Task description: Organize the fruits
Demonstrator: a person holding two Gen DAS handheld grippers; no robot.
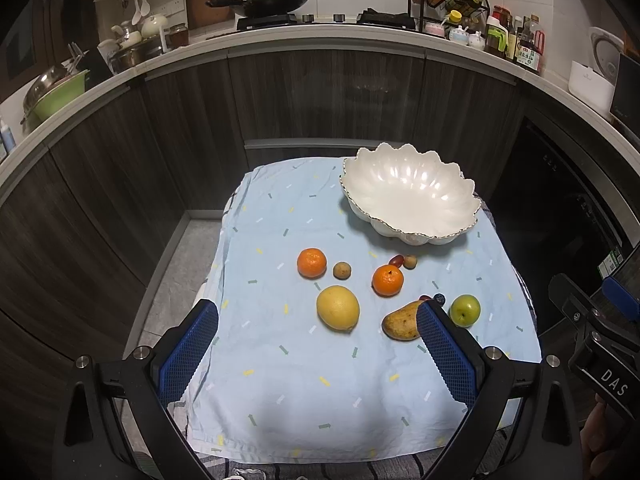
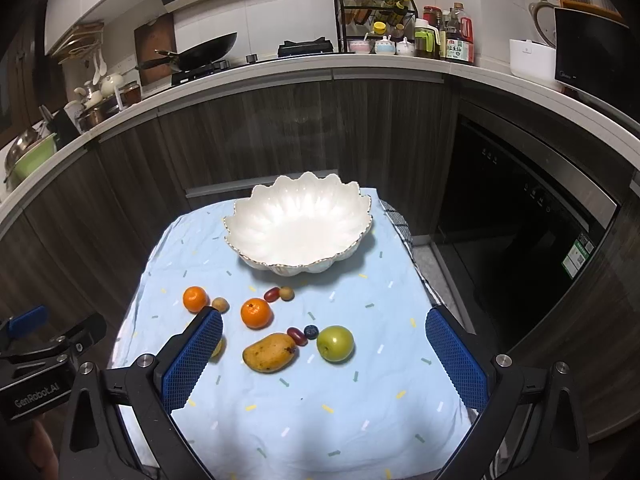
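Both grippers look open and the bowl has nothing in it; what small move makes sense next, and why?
Probably lower the right gripper onto the green apple. It lies between the open fingers, nearest that side, while the white bowl holds nothing and every fruit is on the cloth.

A home kitchen: wok (image 1: 276,0) on a gas hob (image 1: 266,22), spice rack (image 2: 376,12), dark cabinets (image 1: 328,96)

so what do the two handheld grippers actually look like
Both match: the left gripper and right gripper have black frames with silver bolts and blue mesh-textured pads. White lettering marks each body: "DAS" on the right one, "GenRobot.AI" on the left.
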